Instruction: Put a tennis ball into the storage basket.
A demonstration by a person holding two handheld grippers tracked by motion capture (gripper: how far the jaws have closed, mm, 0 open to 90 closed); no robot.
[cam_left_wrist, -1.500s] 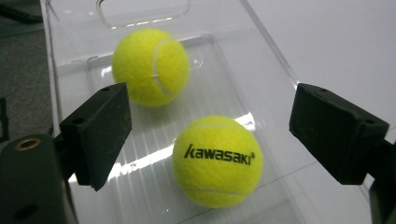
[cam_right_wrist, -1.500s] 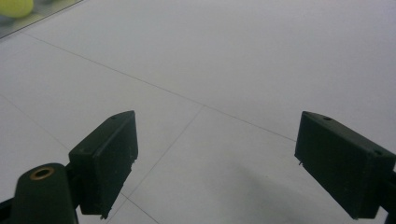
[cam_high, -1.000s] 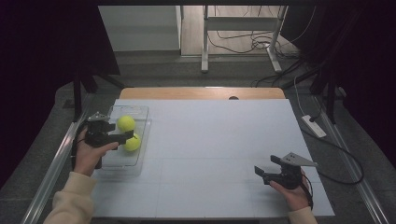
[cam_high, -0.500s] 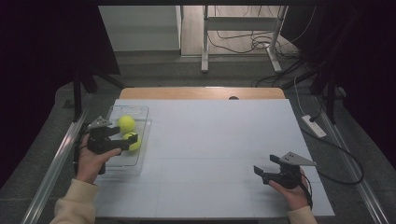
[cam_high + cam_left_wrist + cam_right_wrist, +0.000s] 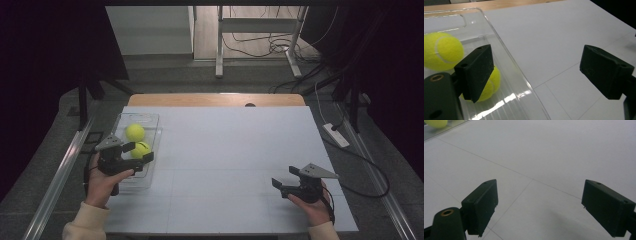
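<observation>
Two fuzzy yellow tennis balls (image 5: 135, 141) sit in the clear plastic tray (image 5: 150, 118) at the worktop's (image 5: 230, 165) left edge. The left hand-held gripper (image 5: 136, 151) hangs over the tray's near end, jaws just opening, nothing between them. One jaw hangs over the tray wall; dip now and it could clip it. The right hand-held gripper (image 5: 280, 184) rests wide open and empty near the right front corner.
</observation>
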